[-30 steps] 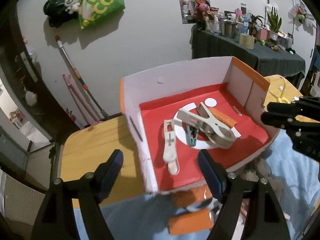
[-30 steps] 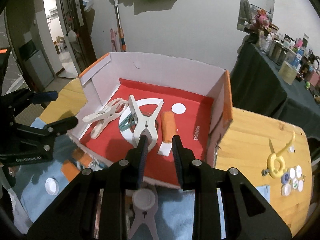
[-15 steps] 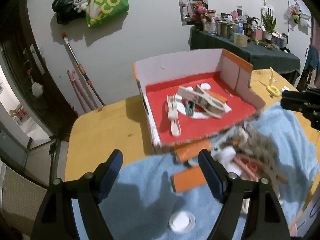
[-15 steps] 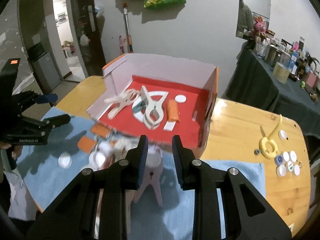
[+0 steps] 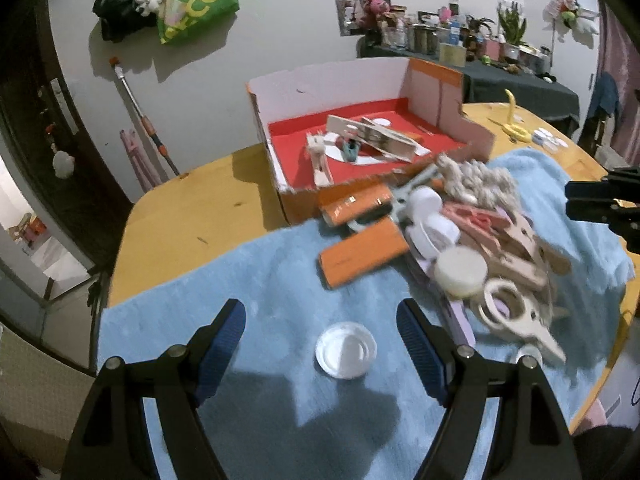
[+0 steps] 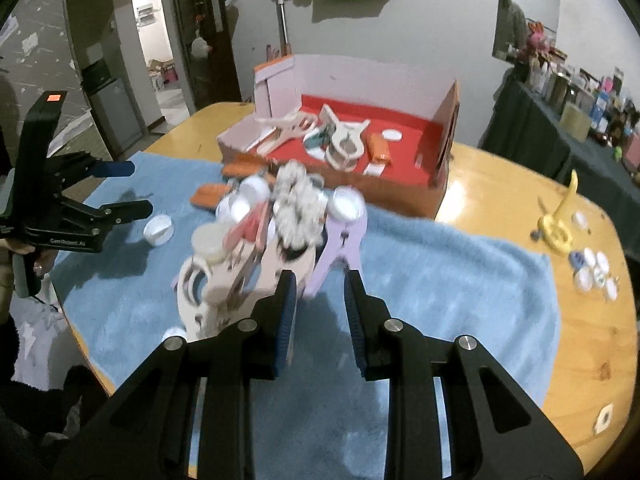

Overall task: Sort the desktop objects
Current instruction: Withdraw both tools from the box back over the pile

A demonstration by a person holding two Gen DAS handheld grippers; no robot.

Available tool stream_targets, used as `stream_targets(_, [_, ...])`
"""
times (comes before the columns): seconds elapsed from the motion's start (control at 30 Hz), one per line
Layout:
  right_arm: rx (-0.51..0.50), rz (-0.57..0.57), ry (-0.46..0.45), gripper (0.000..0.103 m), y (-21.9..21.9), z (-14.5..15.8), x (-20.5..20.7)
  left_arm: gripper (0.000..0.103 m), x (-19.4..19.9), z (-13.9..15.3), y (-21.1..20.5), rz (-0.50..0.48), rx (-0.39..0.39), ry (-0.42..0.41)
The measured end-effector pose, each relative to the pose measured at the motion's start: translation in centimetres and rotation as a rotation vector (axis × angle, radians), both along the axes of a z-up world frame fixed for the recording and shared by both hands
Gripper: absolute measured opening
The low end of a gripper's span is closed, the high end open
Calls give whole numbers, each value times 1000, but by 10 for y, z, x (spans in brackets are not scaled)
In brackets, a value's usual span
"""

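clothespins, bottle caps and other small desktop objects lie heaped (image 5: 472,232) on a blue towel (image 5: 260,292) spread over the wooden desk (image 5: 192,224), just in front of a cardboard box (image 5: 360,76) with a red floor. inside the box rest several pale clothespins (image 6: 344,144), a small teal clip (image 5: 350,152) and a white cap (image 6: 391,135).

the left gripper (image 5: 320,330) hovers low over the towel with its jaws spread wide and nothing between them; a lone white bottle cap (image 5: 346,350) lies on the towel just ahead of the gap, touching neither blue pad. the heap sits ahead and to its right, with two orange blocks (image 5: 362,252) at its near-left edge, a cream round lid (image 5: 460,272) and a cream scissor-shaped clip (image 5: 516,320) nearer the camera.

the right gripper (image 6: 320,312) is above the towel at the near side of the heap, its jaws parted a modest way and gripping nothing. a lilac clothespin (image 6: 340,248) lies just beyond the fingertips, its legs pointing towards the gap, with a fluffy grey-white bundle (image 6: 298,204) and pink pegs to its left. the picture is blurred there, so whether the left fingertip touches the pale peg beside it i cannot tell.

off to the right, on bare desk, stand a yellow hook-shaped piece (image 6: 558,220) and a cluster of small caps (image 6: 594,268).
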State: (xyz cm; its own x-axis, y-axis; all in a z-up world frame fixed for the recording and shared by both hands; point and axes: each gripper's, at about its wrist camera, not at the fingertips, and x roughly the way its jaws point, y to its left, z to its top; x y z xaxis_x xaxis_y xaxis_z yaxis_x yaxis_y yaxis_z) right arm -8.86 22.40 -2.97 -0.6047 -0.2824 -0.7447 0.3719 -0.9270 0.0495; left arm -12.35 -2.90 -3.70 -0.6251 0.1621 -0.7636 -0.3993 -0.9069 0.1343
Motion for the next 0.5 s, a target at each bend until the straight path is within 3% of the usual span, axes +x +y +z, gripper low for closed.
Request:
stream_targets(0.27, [-78,-5,-35,24,-3,-18,7,80,12,-16,0,-33,-13,-3])
stream_targets(0.5, [-97,-36,-12,24,-13,-17,-14,80,10,-27,1,-32,-10,-16])
